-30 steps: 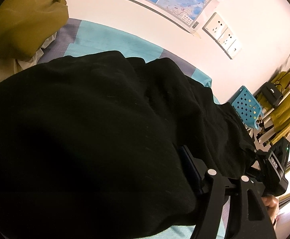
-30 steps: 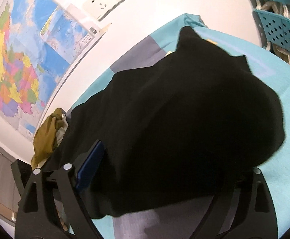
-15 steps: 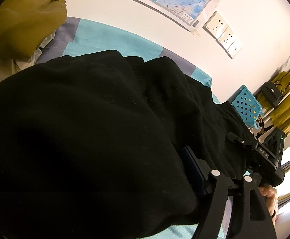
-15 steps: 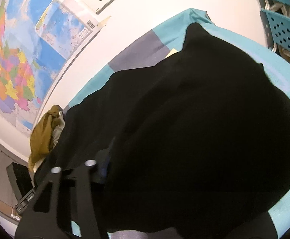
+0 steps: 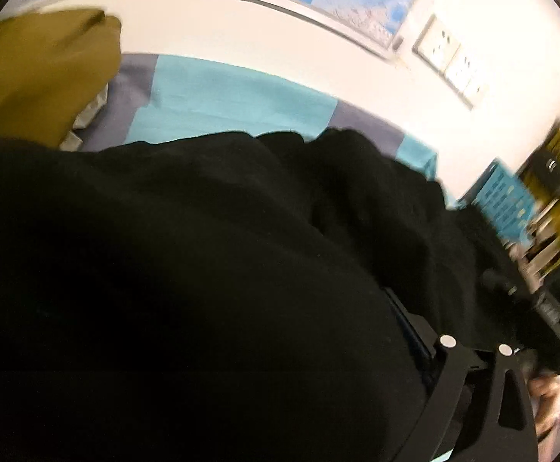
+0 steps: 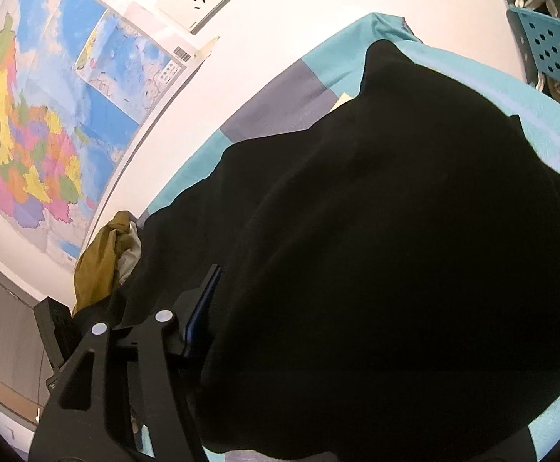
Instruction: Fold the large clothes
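Observation:
A large black garment (image 5: pixel 210 277) covers most of the left wrist view and drapes over my left gripper (image 5: pixel 403 323); only one finger (image 5: pixel 414 331) shows, and the cloth hides the other. The same black garment (image 6: pixel 395 250) fills the right wrist view, bunched over my right gripper (image 6: pixel 218 308); its left finger (image 6: pixel 203 308) presses the cloth edge, the other finger is hidden. Both grippers appear shut on the cloth. The garment lies on a bed with a teal and grey sheet (image 5: pixel 222 104).
An olive-yellow garment pile (image 5: pixel 37 77) lies at the bed's left end, also in the right wrist view (image 6: pixel 99 261). A wall with a map (image 6: pixel 49 115) and sockets (image 6: pixel 195 0) runs behind. A blue perforated chair (image 6: pixel 553 50) stands at the bed's right end.
My right gripper has closed on the black cloth, and more of the garment has been pulled over it. My left gripper has shifted with the cloth; its view is now motion-blurred.

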A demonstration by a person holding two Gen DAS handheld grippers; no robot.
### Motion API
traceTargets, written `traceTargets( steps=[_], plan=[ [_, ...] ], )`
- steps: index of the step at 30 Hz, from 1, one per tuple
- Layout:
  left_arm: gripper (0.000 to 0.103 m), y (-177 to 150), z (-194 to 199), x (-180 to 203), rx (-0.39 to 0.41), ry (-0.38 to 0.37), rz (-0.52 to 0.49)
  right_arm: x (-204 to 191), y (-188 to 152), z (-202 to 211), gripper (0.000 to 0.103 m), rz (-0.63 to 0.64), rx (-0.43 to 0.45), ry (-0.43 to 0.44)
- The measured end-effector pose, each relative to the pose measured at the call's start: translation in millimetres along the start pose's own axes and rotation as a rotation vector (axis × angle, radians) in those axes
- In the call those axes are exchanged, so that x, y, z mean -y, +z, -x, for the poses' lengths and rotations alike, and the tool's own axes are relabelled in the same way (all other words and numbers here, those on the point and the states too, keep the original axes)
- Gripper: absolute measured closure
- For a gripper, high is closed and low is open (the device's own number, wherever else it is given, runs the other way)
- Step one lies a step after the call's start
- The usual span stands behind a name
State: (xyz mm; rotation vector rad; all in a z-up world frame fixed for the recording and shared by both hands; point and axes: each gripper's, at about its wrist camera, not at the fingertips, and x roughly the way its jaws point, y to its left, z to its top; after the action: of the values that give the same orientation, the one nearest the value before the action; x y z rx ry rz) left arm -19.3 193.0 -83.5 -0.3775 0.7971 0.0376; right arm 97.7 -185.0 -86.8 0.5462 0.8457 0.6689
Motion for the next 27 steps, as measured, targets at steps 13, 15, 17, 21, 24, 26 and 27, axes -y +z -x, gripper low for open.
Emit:
traceTargets(
  steps=[13,15,17,21,24,26,27],
  plan=[
    [0.03,2.7,2.5,-0.7,-0.019,0.022,0.03,12.4,5.8,-0.8,0.053,-0.062,-0.015,0.056],
    [0.027,3.0,1.8,0.7,-0.02,0.018,0.031,9.2,7.0,-2.6,0.049,-0.061,-0.018,0.053],
    [0.026,2.7,0.2,3.2,-0.017,0.022,0.021,6.4,6.9,-3.9,0.048,-0.055,-0.01,0.045],
    [0.029,1.7,0.9,3.9,-0.014,0.033,0.018,6.2,5.9,-6.5,0.06,-0.038,-0.005,0.014],
    [0.034,0.2,1.4,6.5,-0.01,0.043,-0.002,11.7,4.8,-6.3,0.064,-0.048,-0.011,0.033],
    [0.039,-0.6,1.1,9.1,-0.008,0.06,-0.02,11.6,6.3,-8.2,0.064,-0.039,-0.025,0.037],
    [0.04,-0.6,0.9,9.8,-0.008,0.064,-0.024,11.4,6.9,-8.6,0.064,-0.044,-0.028,0.035]
  ],
)
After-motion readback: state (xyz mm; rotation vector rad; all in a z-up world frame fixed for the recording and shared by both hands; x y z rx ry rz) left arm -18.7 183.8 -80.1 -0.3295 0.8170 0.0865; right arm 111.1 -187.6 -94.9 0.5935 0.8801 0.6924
